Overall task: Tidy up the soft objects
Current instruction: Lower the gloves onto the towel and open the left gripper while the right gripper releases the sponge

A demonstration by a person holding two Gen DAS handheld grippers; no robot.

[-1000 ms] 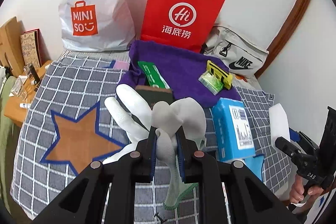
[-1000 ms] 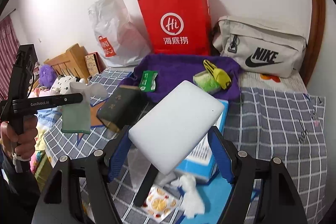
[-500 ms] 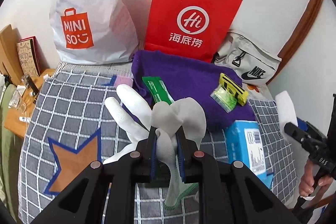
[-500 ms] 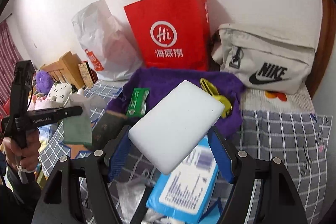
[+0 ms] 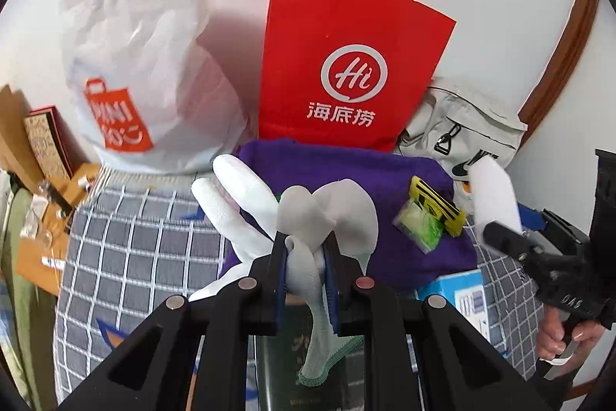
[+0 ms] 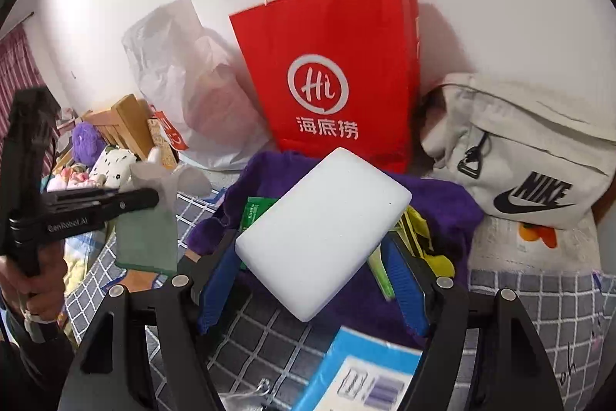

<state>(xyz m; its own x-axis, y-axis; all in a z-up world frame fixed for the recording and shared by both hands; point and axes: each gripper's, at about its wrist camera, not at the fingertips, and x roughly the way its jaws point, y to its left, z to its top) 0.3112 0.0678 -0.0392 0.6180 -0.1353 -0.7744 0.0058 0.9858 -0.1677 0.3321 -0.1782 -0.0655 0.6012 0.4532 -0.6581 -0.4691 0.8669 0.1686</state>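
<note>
The left claw pinches a white glove, the right claw clamps a white sponge hiding the purple towel.

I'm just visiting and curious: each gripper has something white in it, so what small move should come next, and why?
Probably carry both a bit further toward the purple cloth and set them down there. The left gripper is shut on a white glove, the right gripper holds a white sponge above the cloth's near edge, and small items already lie on it.
</note>
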